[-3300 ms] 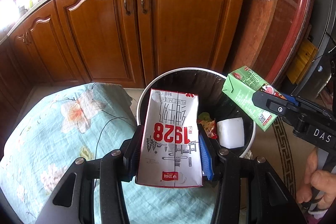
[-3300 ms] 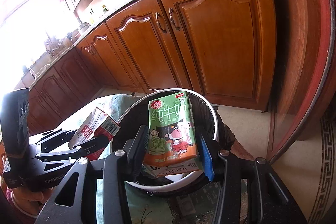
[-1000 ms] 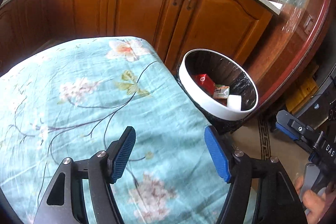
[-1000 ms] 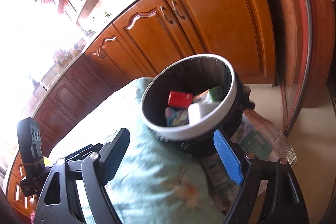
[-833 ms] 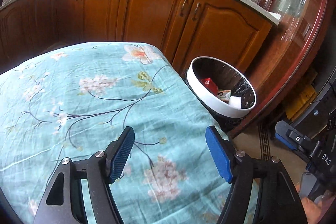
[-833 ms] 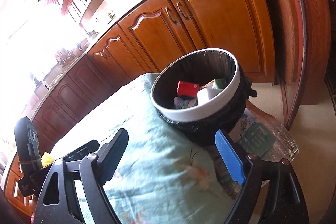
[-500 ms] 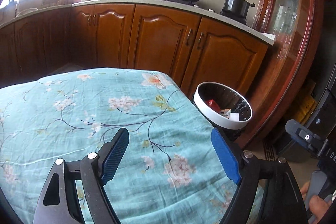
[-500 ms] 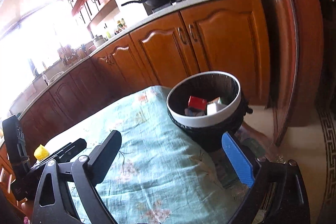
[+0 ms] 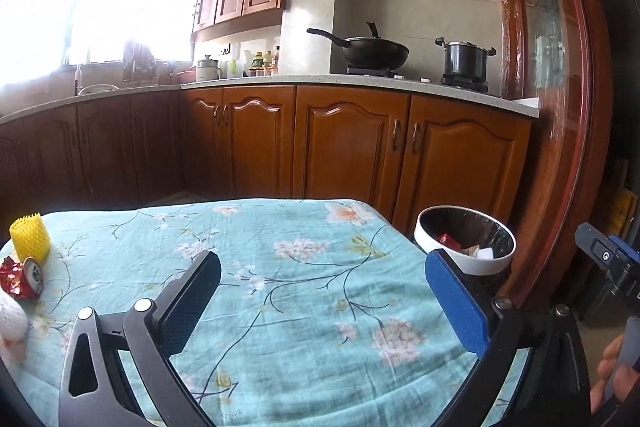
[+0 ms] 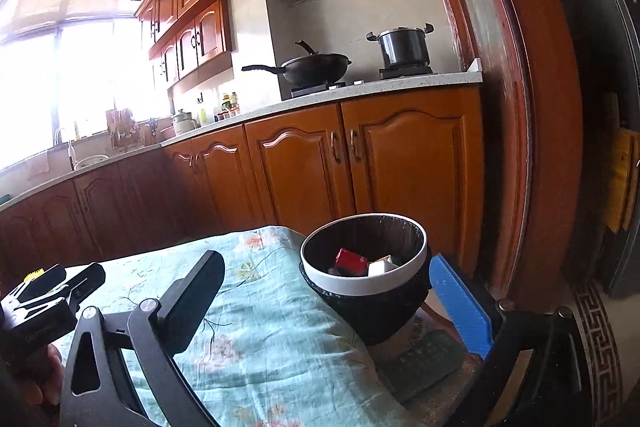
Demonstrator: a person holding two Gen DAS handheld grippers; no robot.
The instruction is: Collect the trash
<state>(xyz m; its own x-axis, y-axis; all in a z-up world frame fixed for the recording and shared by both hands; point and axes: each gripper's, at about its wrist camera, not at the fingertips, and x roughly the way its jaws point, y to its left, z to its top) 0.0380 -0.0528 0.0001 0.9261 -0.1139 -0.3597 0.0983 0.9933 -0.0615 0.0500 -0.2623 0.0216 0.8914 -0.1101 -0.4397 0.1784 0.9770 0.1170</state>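
Round trash bin with white rim and black liner, red carton inside, left gripper and right gripper both spread wide, nothing held

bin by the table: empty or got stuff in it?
Not empty. The bin holds a red item and white pieces; how full, cannot tell.

Both cameras sit low, looking forward toward the kitchen cabinets. The left wrist view looks from over the middle of the cloth-covered worktop; the right wrist view looks from nearer its right edge, close to the trash bin. Both views share bin, worktop, wok and pot.
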